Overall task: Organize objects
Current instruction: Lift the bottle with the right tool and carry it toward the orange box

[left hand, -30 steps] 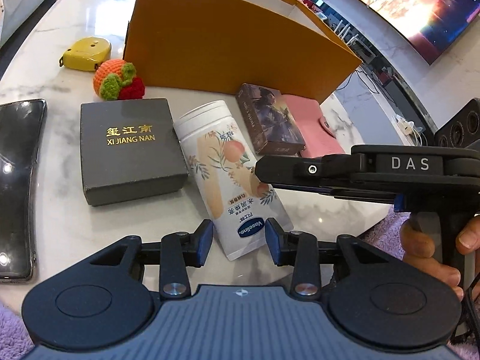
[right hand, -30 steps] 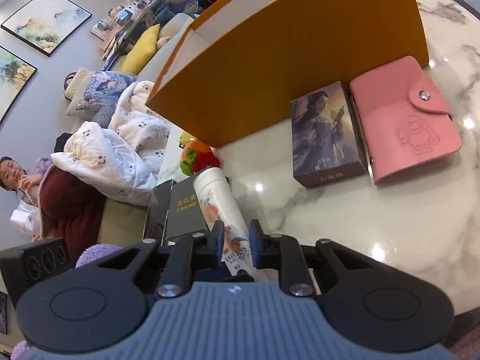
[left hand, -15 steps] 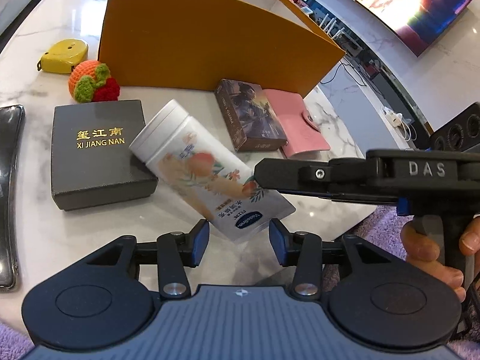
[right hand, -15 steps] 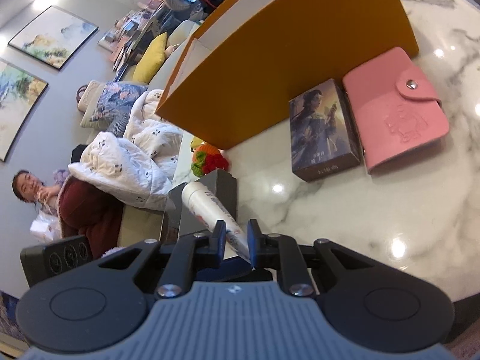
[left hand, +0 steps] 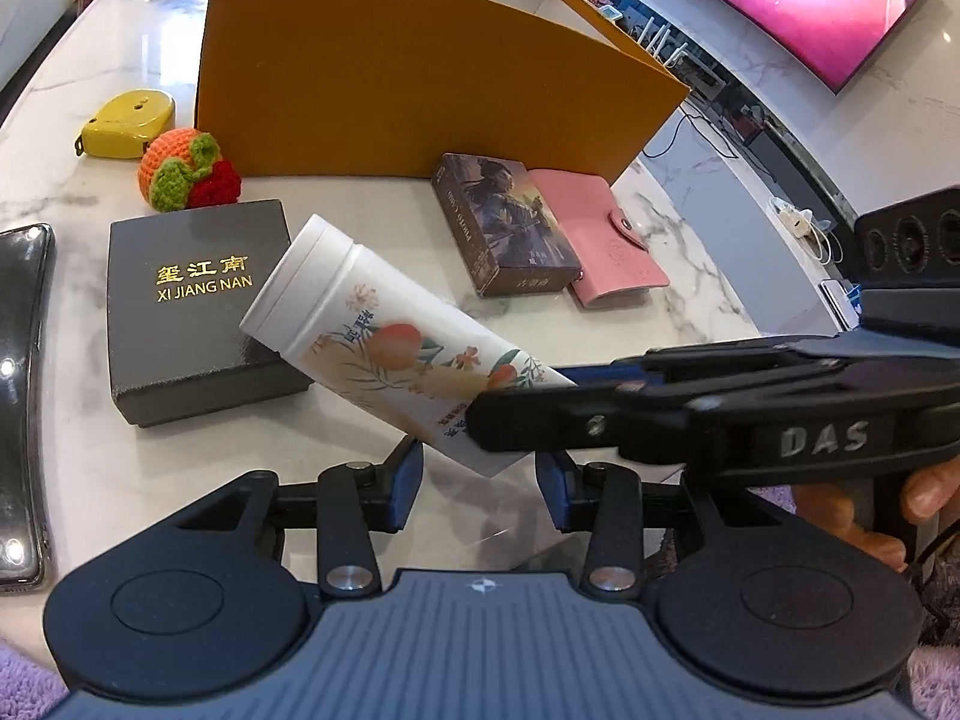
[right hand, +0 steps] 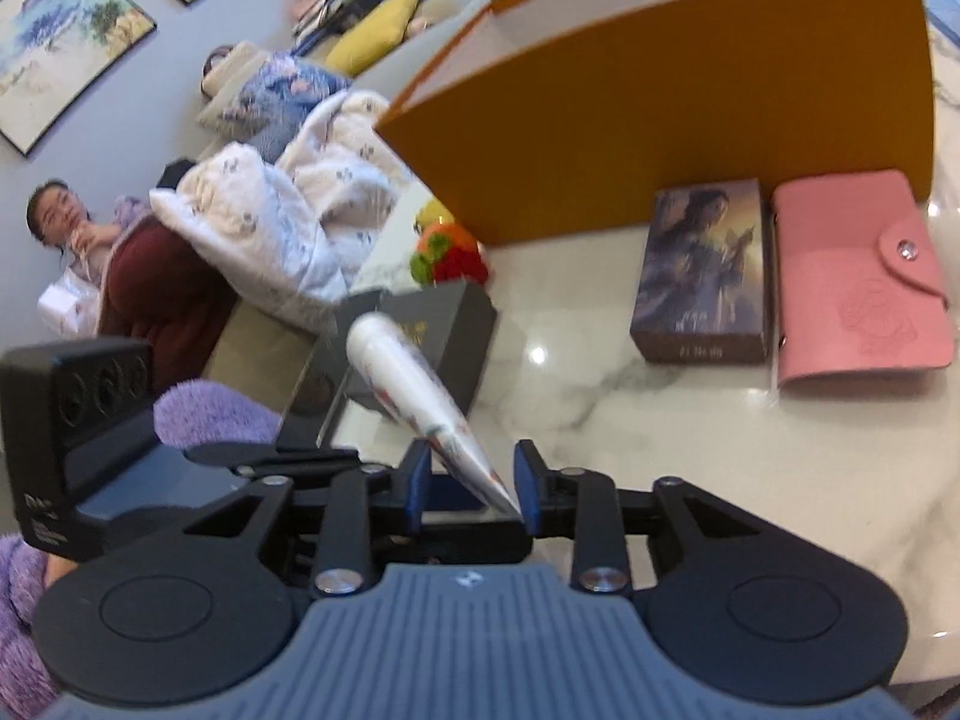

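A white Vaseline tube [left hand: 384,348] with a peach print is tilted, cap up to the far left, leaning over a dark grey box [left hand: 192,306]. My right gripper [right hand: 471,489] has its fingers wider apart now around the tube's flat crimped end [right hand: 474,468]; only the tip near the right finger seems to touch. In the left wrist view it reaches in from the right [left hand: 516,420]. My left gripper [left hand: 480,489] is open just below the tube's end, not touching it. An orange box [left hand: 420,72] stands open behind.
On the marble table [left hand: 72,432] lie a card box [left hand: 504,222], a pink wallet [left hand: 600,234], a crochet fruit [left hand: 186,174], a yellow tape measure [left hand: 129,123] and a phone [left hand: 21,396] at the left edge. A person sits beyond the table [right hand: 60,222].
The tube was lifted by its end and swung so its cap points far left over the grey box. The right gripper's fingers have spread apart from their tight pinch.
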